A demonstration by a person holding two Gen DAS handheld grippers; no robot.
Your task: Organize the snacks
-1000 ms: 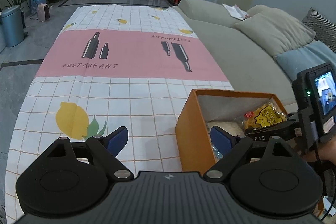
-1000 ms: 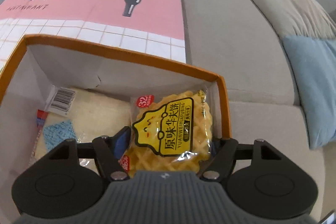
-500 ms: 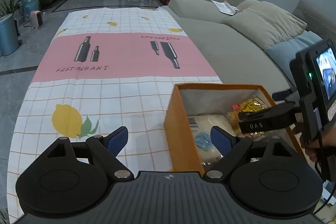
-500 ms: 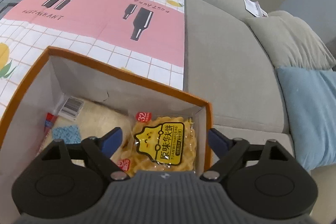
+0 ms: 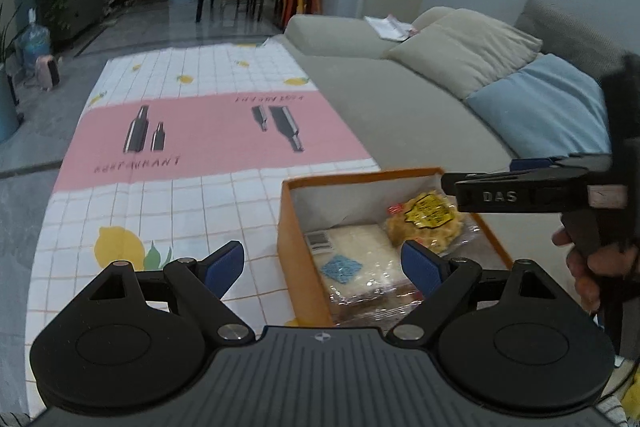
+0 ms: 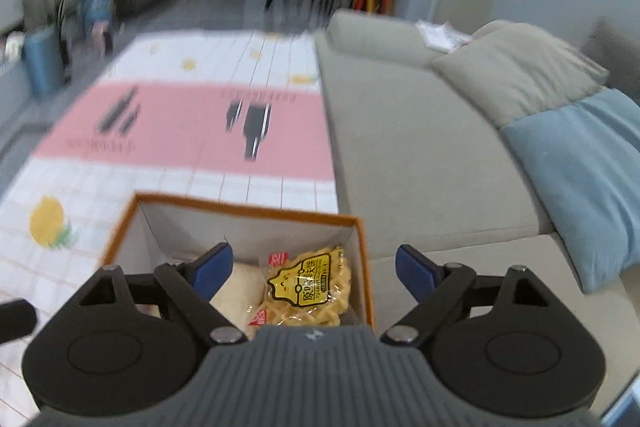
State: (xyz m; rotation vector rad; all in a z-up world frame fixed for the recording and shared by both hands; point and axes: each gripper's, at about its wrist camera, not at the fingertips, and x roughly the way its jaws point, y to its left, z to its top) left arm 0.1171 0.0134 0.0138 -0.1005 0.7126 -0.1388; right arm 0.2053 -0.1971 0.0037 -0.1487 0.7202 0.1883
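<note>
Snacks sealed in thin plastic film, two visible: a yellow-labelled clear packet of golden waffle biscuits (image 6: pixel 306 287) lying in the far right corner of an open orange cardboard box with a white lining (image 5: pixel 304 259), and a flat pale packet with a blue patch and a barcode sticker (image 5: pixel 352 259) lying beside it on the box floor, touching or nearly so. Box resting on a white checked cloth with a pink band and lemon prints (image 5: pixel 168 163), spread over the surface just beside a grey-green sofa (image 5: pixel 400 107). Both packets judged light and soft, the film slick and crinkly, the waffle inside brittle and likely to crack under a hard squeeze. Best taken by a sealed edge or lightly across the narrow width, never pressed flat in the middle; the pale packet probably limp, so better pinched near an end seam and lifted slowly. Left gripper (image 5: pixel 322 269) held low over the near left wall of the box, jaws spread wide, holding nothing. Right gripper (image 6: pixel 314 269) poised above the box on the sofa side, jaws likewise wide apart and empty, with the waffle packet showing between them below. Right wrist view blurred, so fine print on the label hard to read.
</note>
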